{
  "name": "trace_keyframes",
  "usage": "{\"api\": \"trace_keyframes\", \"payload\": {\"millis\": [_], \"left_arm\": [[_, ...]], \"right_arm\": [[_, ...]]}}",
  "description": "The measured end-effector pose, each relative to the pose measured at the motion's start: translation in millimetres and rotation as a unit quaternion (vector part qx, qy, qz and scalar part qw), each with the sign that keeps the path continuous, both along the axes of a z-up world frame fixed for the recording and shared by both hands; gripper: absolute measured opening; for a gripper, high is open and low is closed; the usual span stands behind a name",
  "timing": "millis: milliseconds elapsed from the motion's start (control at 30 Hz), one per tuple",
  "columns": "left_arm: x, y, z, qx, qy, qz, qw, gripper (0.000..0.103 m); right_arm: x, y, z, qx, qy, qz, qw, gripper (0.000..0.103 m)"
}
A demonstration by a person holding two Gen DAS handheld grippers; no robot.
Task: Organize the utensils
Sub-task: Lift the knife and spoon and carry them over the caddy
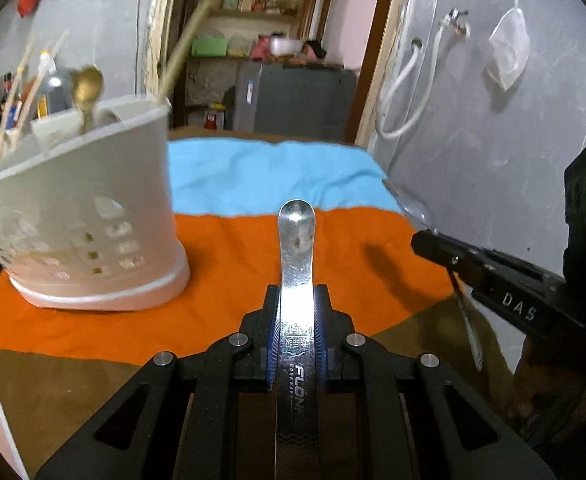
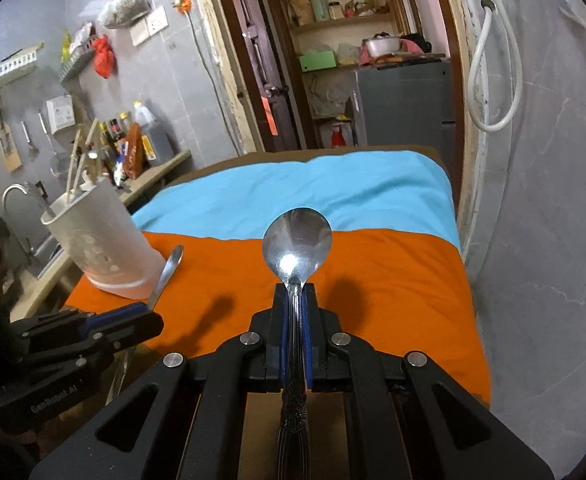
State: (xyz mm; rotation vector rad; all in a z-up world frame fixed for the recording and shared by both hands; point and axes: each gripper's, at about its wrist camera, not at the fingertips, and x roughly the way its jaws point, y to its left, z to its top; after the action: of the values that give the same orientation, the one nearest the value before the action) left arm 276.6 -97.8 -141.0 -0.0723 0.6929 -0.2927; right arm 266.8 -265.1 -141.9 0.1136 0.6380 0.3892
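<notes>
Utensils: a flat steel utensil [image 1: 296, 264] clenched in the left gripper [image 1: 296, 300]; a round spoon [image 2: 296, 240] clenched in the right gripper [image 2: 295, 300], both above the orange cloth [image 1: 233, 264].
Holder: white perforated holder [image 1: 93, 216] on the cloth, holding a gold spoon [image 1: 87, 88] and wooden sticks [image 1: 181, 48].

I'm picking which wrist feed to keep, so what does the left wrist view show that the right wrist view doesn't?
Only the left wrist view shows the flat steel utensil face-on, with its stamped handle, a gold spoon in the white holder, and a white bag hung on the wall.

Only the right wrist view shows the round spoon bowl head-on, a sink tap, and sauce bottles.

Both show the holder, orange cloth, blue cloth, and each gripper's jaws shut on a utensil.
</notes>
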Motion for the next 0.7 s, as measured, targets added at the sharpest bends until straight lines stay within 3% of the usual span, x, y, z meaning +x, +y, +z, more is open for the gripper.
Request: {"api": "trace_keyframes", "payload": {"millis": [433, 700], "left_arm": [[-35, 13, 31, -0.024, -0.074, 0.000, 0.9970, 0.013], [-48, 32, 69, -0.038, -0.155, 0.021, 0.9869, 0.013]], "right_arm": [[-31, 24, 25, 0.027, -0.065, 0.006, 0.998, 0.004], [-45, 41, 58, 0.077, -0.131, -0.006, 0.988, 0.004]]}}
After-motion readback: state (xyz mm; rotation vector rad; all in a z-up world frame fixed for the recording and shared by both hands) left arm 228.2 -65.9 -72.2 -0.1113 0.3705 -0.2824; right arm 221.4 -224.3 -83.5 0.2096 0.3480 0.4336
